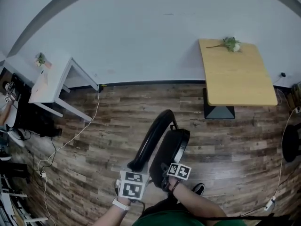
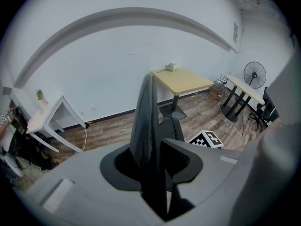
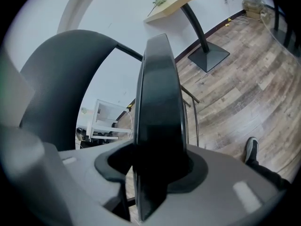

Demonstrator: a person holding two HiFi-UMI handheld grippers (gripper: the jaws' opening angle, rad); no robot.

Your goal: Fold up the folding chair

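The black folding chair stands on the wood floor just in front of me. Its curved backrest and round padded seat lie close together, both nearly on edge. My left gripper is shut on the lower end of the backrest, whose thin edge runs up between the jaws of the left gripper. My right gripper is shut on the seat's rim. In the right gripper view the thick seat edge fills the gap of the right gripper, with the backrest to its left.
A light wooden table with a plant sprig stands against the white wall at the right. A white table stands at the left, with a white cable trailing over the floor. A fan is farther right. My shoe is beside the chair.
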